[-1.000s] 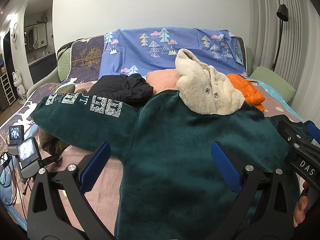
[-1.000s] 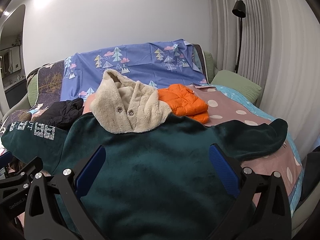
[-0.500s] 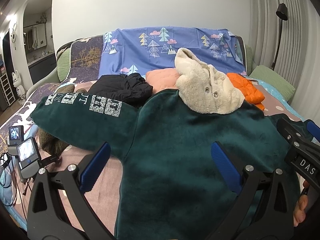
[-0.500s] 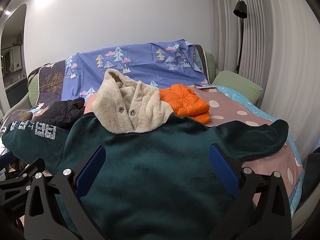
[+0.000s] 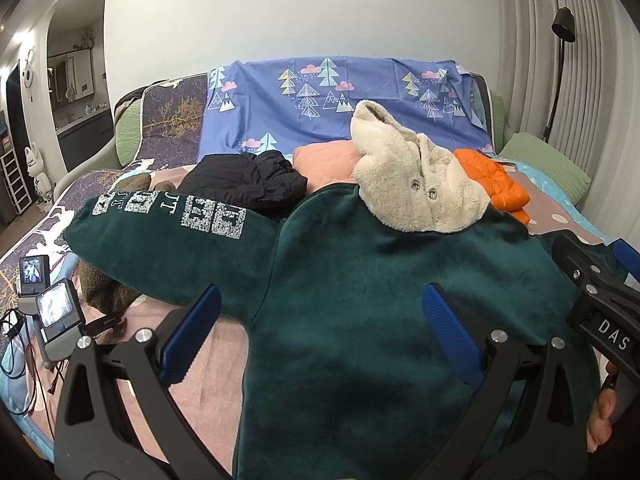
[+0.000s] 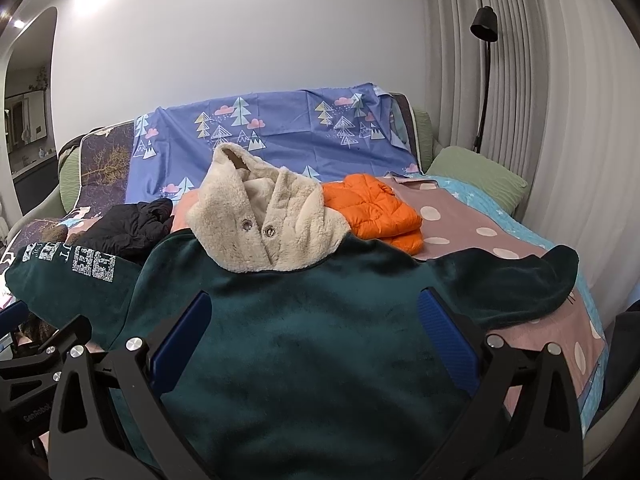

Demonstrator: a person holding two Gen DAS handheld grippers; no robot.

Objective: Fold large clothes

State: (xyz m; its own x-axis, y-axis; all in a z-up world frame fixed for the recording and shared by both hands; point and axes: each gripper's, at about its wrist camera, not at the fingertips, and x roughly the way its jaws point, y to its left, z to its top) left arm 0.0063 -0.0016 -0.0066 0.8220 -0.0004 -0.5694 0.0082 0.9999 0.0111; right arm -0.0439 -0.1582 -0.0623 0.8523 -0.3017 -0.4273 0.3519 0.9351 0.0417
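Your left gripper point(image 5: 320, 336) and right gripper point(image 6: 314, 338) both hang with jaws spread wide, gripping nothing, above the green hoodie point(image 6: 304, 344). It lies spread flat, cream hood point(image 6: 264, 220) at twelve o'clock, printed sleeve point(image 5: 160, 236) reaching toward ten.

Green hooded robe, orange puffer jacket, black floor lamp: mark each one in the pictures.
Green hooded robe point(image 6: 320, 344), right wrist view, on the middle of its back panel.
Orange puffer jacket point(image 6: 372, 212), right wrist view, on its quilted top.
Black floor lamp point(image 6: 484, 26), right wrist view, on the lamp head.
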